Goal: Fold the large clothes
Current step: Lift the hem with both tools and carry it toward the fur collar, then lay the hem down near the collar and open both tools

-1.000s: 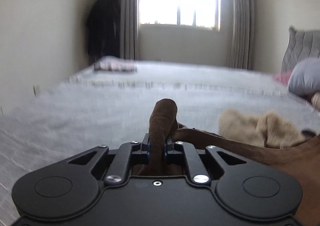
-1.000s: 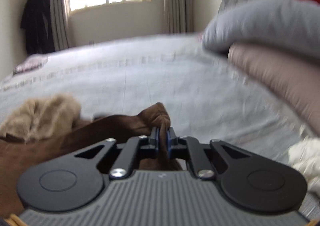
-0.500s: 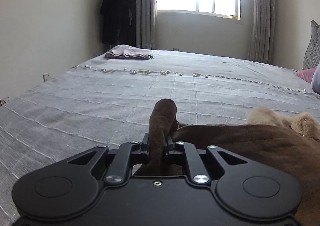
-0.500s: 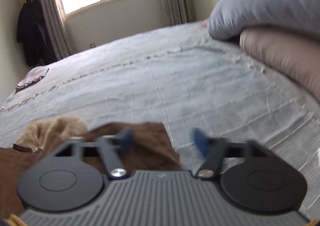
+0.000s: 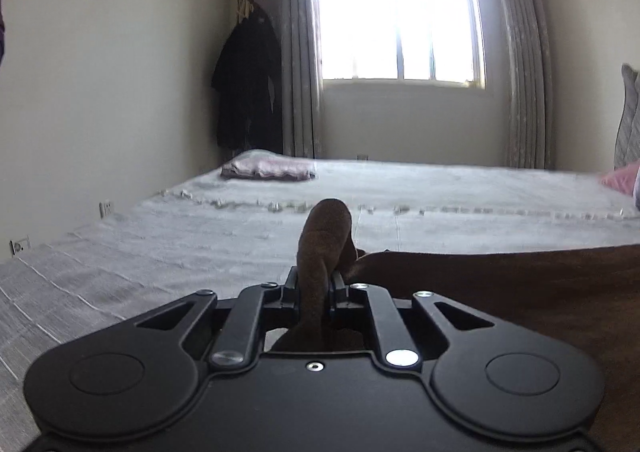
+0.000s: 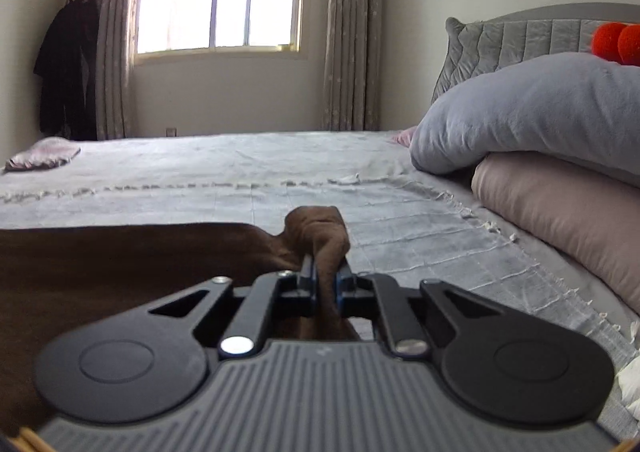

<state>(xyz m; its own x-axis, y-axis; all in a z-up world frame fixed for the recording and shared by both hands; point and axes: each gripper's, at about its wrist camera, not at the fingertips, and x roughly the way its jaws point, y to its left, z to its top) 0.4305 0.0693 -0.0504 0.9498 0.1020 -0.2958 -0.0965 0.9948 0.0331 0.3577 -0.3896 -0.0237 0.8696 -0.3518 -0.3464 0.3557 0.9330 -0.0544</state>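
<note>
A large dark brown garment (image 5: 500, 284) is stretched between my two grippers above the grey bed (image 5: 440, 203). My left gripper (image 5: 315, 284) is shut on one bunched corner of it, and the cloth runs off to the right. In the right wrist view my right gripper (image 6: 326, 280) is shut on the other corner of the brown garment (image 6: 120, 264), which spreads to the left. Its top edge is taut and level and hides the bed surface below it.
A folded pinkish cloth (image 5: 268, 169) lies at the bed's far left corner. A grey pillow (image 6: 532, 107) sits on a beige pillow (image 6: 568, 211) at the right, by the grey headboard (image 6: 520, 39). A dark coat (image 5: 246, 87) hangs by the window.
The right gripper opened half a second ago and is now shut on the garment's corner again. Both grippers have risen, pulling the garment's edge taut; the tan fluffy lining is now out of sight.
</note>
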